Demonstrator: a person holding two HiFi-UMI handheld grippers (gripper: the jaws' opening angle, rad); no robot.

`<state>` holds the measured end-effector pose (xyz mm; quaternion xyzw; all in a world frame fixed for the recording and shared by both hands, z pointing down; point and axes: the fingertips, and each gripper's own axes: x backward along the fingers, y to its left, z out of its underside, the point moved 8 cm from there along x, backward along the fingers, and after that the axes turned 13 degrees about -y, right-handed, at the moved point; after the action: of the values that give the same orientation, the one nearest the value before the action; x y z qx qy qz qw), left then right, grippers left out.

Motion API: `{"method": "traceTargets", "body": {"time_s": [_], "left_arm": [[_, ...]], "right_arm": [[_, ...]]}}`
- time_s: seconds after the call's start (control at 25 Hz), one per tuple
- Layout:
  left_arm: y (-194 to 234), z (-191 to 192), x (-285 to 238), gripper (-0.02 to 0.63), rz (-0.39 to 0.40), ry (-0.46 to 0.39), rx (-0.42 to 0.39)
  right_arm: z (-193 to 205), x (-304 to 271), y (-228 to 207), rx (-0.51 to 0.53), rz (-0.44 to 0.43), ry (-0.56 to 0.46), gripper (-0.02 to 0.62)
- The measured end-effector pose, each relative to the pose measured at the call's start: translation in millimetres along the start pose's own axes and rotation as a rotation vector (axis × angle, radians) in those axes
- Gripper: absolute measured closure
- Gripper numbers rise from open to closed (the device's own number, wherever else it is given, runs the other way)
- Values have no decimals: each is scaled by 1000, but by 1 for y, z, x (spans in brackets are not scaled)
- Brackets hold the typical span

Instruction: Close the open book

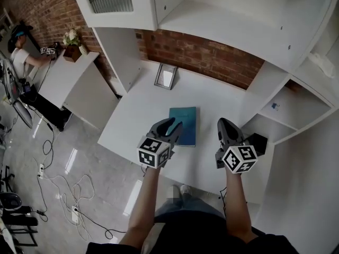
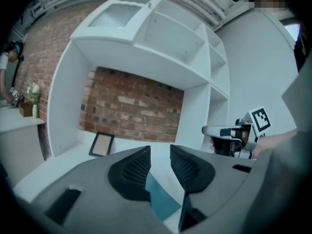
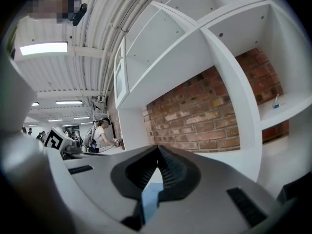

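When we count the things: one book (image 1: 186, 121), one picture frame (image 1: 166, 76), two tongs, and two marker cubes (image 1: 154, 151), one on each tongs.
Book, state: closed, teal cover up, flat on the white worktop (image 1: 135, 115).
Book, place: near the middle of the worktop, its long side running toward the brick wall (image 1: 206, 54).
Picture frame: at the back of the worktop by the wall, well apart from the book.
Left tongs (image 1: 172, 125): we see a narrow gap between the pads with nothing gripped in it. The teal cover shows below, through the gap.
Book to left tongs: in the head view the tips overlap the book's near left corner. The tongs are raised over it and do not touch it.
Right tongs (image 1: 225, 124): pads closed tip to tip, empty.
Book to right tongs: the book lies to their left, with bare worktop between.
Writing: the cubes bear black-and-white square patterns. The cover is too small for us to read any print.
Background: one person (image 1: 18, 52) at a second white desk (image 1: 69, 73) at far left, which carries one pot of flowers (image 1: 71, 38).
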<state>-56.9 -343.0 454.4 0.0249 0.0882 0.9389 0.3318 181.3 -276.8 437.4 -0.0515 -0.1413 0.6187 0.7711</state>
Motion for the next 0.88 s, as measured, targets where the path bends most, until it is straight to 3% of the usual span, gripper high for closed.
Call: {"method": "traceTargets", "body": {"time_s": [0.2,0.44,0.64,0.88], "left_arm": [[18,-51,18,558,-117,-142,-66],[36,-82,41,579,-251,-241,-72],[39,-90,58,588,-332,-274,-76],[44,-83,75,592,-373,-264,-75]], "right_arm": [[-14,-16,12,9,-37,-44,597],[-28,-30,22,26,-68,-87,597],[-36,-41,30,42,-102,-114,597],[-37,-46,38,57,-122,-116,597]]}}
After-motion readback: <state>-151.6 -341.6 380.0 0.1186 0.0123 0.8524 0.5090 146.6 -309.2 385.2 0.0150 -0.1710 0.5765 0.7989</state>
